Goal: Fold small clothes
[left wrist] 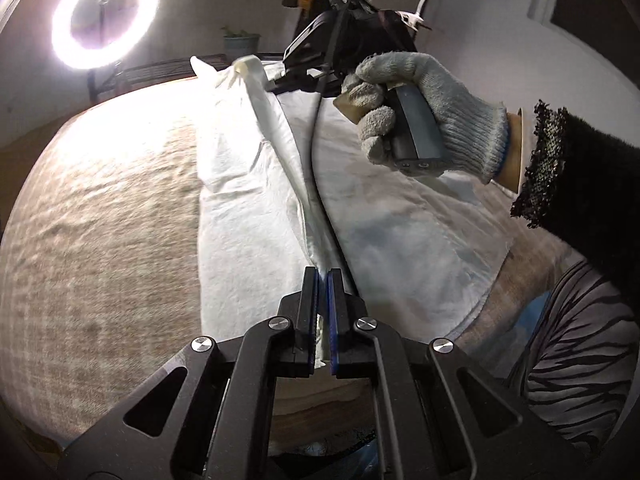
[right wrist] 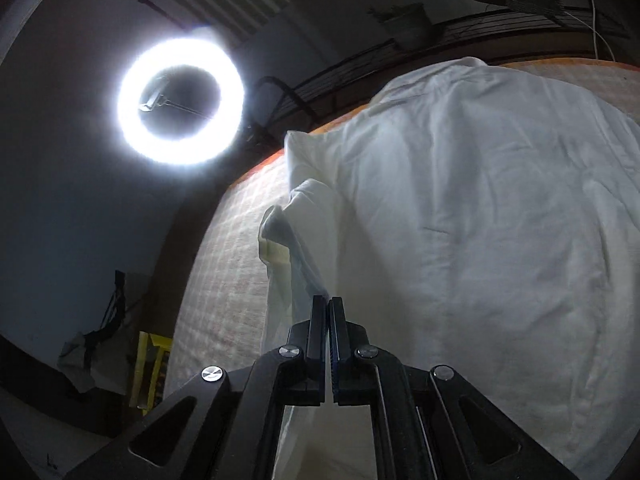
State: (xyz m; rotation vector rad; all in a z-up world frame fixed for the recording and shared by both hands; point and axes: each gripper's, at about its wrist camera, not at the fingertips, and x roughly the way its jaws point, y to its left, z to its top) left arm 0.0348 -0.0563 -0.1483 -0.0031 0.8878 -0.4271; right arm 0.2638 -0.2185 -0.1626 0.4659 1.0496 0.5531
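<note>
A white garment (left wrist: 256,216) lies spread on a beige checked cloth (left wrist: 104,216). At the bottom of the left wrist view my left gripper (left wrist: 323,276) is shut on the near end of a raised fold of the garment. That fold runs as a taut ridge to the far end, where my right gripper (left wrist: 275,83), carried by a gloved hand (left wrist: 424,108), pinches it. In the right wrist view the right gripper (right wrist: 328,301) is shut on a lifted strip of the garment (right wrist: 460,220), with a cuff-like end (right wrist: 276,240) hanging beyond the fingertips.
A bright ring light (left wrist: 105,12) stands behind the far left edge of the surface. A dark rail (left wrist: 160,68) and a potted plant (left wrist: 240,42) are at the back. The person's dark sleeve (left wrist: 584,184) and striped clothing (left wrist: 580,352) fill the right side.
</note>
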